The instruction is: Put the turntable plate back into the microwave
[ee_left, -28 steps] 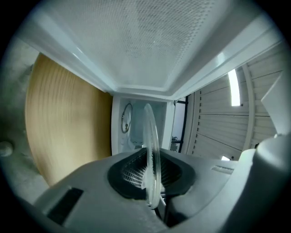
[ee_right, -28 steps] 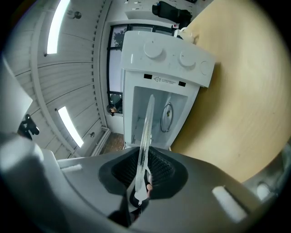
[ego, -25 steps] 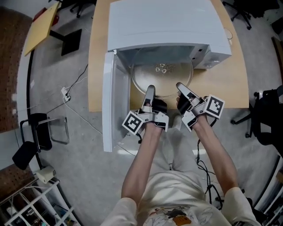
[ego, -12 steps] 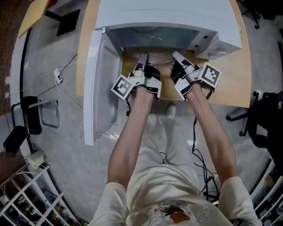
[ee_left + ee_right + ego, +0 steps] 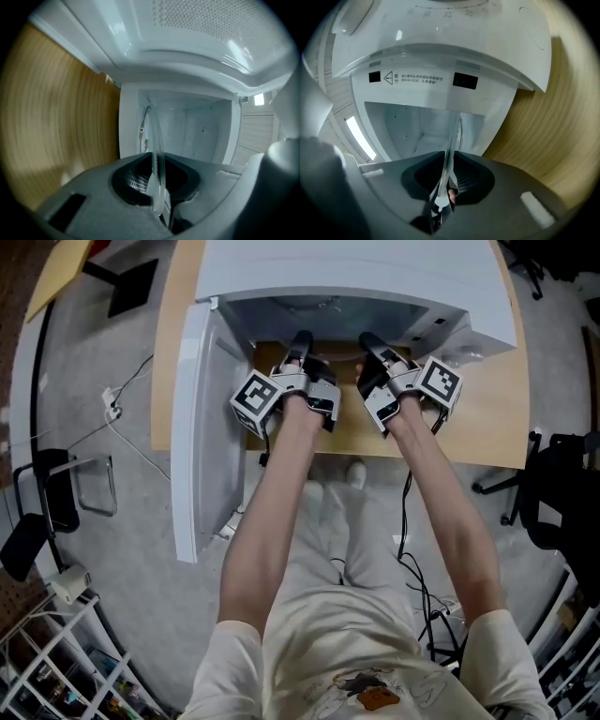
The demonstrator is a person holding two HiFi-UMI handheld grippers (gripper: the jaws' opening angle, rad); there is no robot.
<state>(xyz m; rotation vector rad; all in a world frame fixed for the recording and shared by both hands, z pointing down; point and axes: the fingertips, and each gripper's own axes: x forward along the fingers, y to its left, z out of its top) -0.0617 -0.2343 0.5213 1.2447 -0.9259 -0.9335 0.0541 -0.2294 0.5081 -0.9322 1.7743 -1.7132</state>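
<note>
The clear glass turntable plate [image 5: 157, 150] shows edge-on in both gripper views, reaching into the white microwave's [image 5: 356, 268] open cavity [image 5: 408, 126]. My left gripper [image 5: 302, 341] is shut on the plate's near rim on the left. My right gripper [image 5: 368, 341] is shut on the same rim [image 5: 450, 150] on the right. Both point level into the opening, side by side. In the head view the microwave's top hides nearly all of the plate. The door [image 5: 202, 427] hangs open to the left.
The microwave stands on a wooden table [image 5: 469, 427] whose front edge runs under my wrists. Cables [image 5: 122, 418] trail over the grey floor at left. A black chair [image 5: 562, 493] stands at right, another [image 5: 47, 502] at left, and a wire rack [image 5: 56, 662] at bottom left.
Both grippers have pushed forward and lower with the plate. It was out in front of the opening a second ago; now it is mostly inside the cavity under the microwave's top.
</note>
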